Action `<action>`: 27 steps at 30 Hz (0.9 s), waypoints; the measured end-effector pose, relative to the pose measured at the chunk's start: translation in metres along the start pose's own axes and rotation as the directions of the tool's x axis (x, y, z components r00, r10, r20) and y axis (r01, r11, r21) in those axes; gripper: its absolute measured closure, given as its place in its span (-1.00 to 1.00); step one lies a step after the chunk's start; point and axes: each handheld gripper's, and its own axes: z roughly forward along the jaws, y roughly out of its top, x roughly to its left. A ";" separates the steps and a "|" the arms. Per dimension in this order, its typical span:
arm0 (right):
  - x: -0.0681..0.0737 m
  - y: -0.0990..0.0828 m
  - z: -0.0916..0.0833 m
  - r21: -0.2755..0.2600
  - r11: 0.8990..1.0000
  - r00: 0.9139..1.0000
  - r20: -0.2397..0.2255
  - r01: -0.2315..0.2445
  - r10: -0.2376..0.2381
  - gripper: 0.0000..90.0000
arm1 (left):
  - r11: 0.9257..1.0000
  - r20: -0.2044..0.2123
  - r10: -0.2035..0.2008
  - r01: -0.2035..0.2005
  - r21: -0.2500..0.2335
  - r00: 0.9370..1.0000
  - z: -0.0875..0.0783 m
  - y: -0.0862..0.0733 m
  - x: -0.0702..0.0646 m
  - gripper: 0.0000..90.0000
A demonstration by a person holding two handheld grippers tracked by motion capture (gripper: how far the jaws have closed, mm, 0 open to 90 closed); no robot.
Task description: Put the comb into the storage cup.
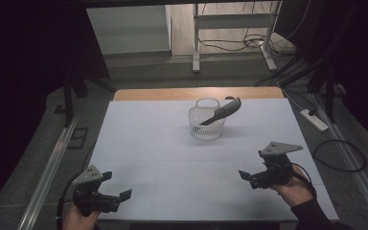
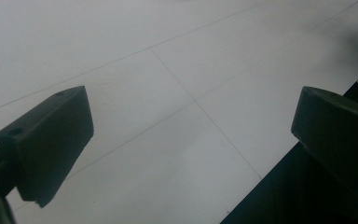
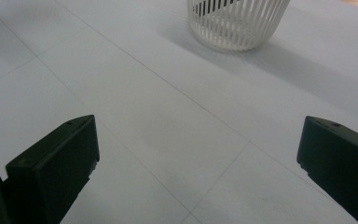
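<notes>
A white slatted basket (image 1: 206, 125) stands on the white table (image 1: 163, 148), a little behind the middle. A long dark grey tool (image 1: 226, 110) leans in it, its upper end sticking out over the rim to the right. My left gripper (image 1: 117, 185) is at the near left corner, open, with bare table between its jaws (image 2: 191, 140). My right gripper (image 1: 252, 165) hovers at the near right, also open and holding nothing (image 3: 198, 158). In the right gripper view the basket (image 3: 237, 25) stands ahead, well beyond the jaws.
A wooden strip (image 1: 196, 93) runs along the table's far edge. On the floor to the right lie a white power strip (image 1: 315, 120) and a looped cable (image 1: 340, 155). A white metal frame (image 1: 231, 21) stands behind the table. The table's front edge shows beside the left gripper.
</notes>
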 end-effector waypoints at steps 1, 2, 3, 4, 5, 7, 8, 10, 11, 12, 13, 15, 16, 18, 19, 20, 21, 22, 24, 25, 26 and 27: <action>0.000 -0.001 -0.001 0.001 1.000 1.000 0.003 0.000 0.000 -1.00 | 1.000 -0.001 -0.001 0.001 -0.001 1.000 0.000 0.000 0.000 -1.00; 0.000 -0.002 -0.001 0.003 1.000 1.000 0.004 -0.001 0.001 -1.00 | 1.000 0.001 -0.002 0.002 -0.002 1.000 0.000 0.000 0.000 -1.00; 0.000 -0.003 -0.002 0.005 1.000 1.000 0.006 -0.002 0.002 -1.00 | 1.000 0.002 -0.003 0.003 -0.003 1.000 0.000 0.000 0.000 -1.00; 0.000 -0.004 -0.002 0.008 1.000 1.000 0.007 -0.002 0.002 -1.00 | 1.000 0.002 -0.003 0.003 -0.004 1.000 0.000 0.000 0.000 -1.00; 0.000 -0.005 -0.003 0.009 1.000 1.000 0.008 -0.001 0.001 -1.00 | 1.000 0.003 -0.002 0.002 -0.005 1.000 0.000 0.000 0.000 -1.00; 0.000 -0.006 -0.004 0.014 1.000 1.000 0.010 -0.001 0.001 -1.00 | 1.000 0.003 -0.002 0.002 -0.009 1.000 -0.001 0.000 0.000 -1.00; 0.000 -0.007 -0.005 0.015 1.000 1.000 0.012 0.001 -0.002 -1.00 | 1.000 0.003 -0.002 0.002 -0.009 1.000 -0.001 0.000 0.000 -1.00; 0.001 -0.008 -0.006 0.015 1.000 1.000 0.015 0.000 -0.001 -1.00 | 1.000 0.002 -0.002 0.002 -0.010 1.000 -0.001 0.000 0.000 -1.00; 0.001 -0.009 -0.007 0.014 1.000 1.000 0.015 -0.001 0.001 -1.00 | 1.000 0.001 -0.002 0.002 -0.011 1.000 -0.001 0.000 0.000 -1.00; 0.001 -0.010 -0.007 0.016 1.000 1.000 0.016 -0.001 0.001 -1.00 | 1.000 -0.004 0.001 -0.001 -0.011 1.000 -0.001 0.000 0.000 -1.00; 0.001 -0.010 -0.008 0.017 1.000 1.000 0.018 -0.003 0.003 -1.00 | 1.000 -0.010 0.004 -0.004 -0.012 1.000 -0.002 0.000 0.000 -1.00; 0.001 -0.012 -0.009 0.019 1.000 1.000 0.019 -0.006 0.006 -1.00 | 1.000 -0.012 0.002 -0.002 -0.015 1.000 -0.002 -0.001 0.000 -1.00; 0.001 -0.012 -0.010 0.019 1.000 1.000 0.019 -0.012 0.011 -1.00 | 1.000 -0.014 0.002 -0.002 -0.014 1.000 -0.002 -0.001 0.000 -1.00; 0.000 -0.014 -0.011 0.020 1.000 1.000 0.019 -0.016 0.016 -1.00 | 1.000 -0.015 0.002 -0.002 -0.014 1.000 -0.002 -0.001 0.000 -1.00; 0.000 -0.015 -0.012 0.020 1.000 1.000 0.019 -0.015 0.014 -1.00 | 1.000 -0.015 0.002 -0.002 -0.013 1.000 -0.002 -0.001 0.000 -1.00; 0.000 -0.016 -0.012 0.021 1.000 1.000 0.020 -0.018 0.017 -1.00 | 1.000 -0.016 0.002 -0.002 -0.013 1.000 -0.002 -0.001 0.000 -1.00; 0.000 -0.016 -0.013 0.021 1.000 1.000 0.020 -0.019 0.019 -1.00 | 1.000 -0.016 0.001 -0.002 -0.013 1.000 -0.002 -0.001 0.000 -1.00; 0.000 -0.017 -0.014 0.020 1.000 1.000 0.020 -0.019 0.019 -1.00 | 1.000 -0.015 0.001 -0.001 -0.013 1.000 -0.002 -0.001 0.000 -1.00; 0.000 -0.018 -0.015 0.020 1.000 1.000 0.023 -0.021 0.021 -1.00 | 1.000 -0.015 -0.001 0.000 -0.011 1.000 -0.002 -0.001 0.001 -1.00; 0.000 -0.019 -0.016 0.021 1.000 0.999 0.024 -0.022 0.022 -1.00 | 1.000 -0.015 0.000 0.000 -0.011 1.000 -0.002 -0.001 0.001 -1.00; 0.000 -0.020 -0.016 0.022 0.999 0.999 0.025 -0.023 0.023 -1.00 | 1.000 -0.015 -0.001 0.001 -0.010 1.000 -0.001 -0.001 0.001 -1.00; -0.001 -0.021 -0.017 0.022 1.000 0.999 0.026 -0.022 0.021 -1.00 | 1.000 -0.015 -0.001 0.001 -0.010 1.000 -0.001 -0.001 0.001 -1.00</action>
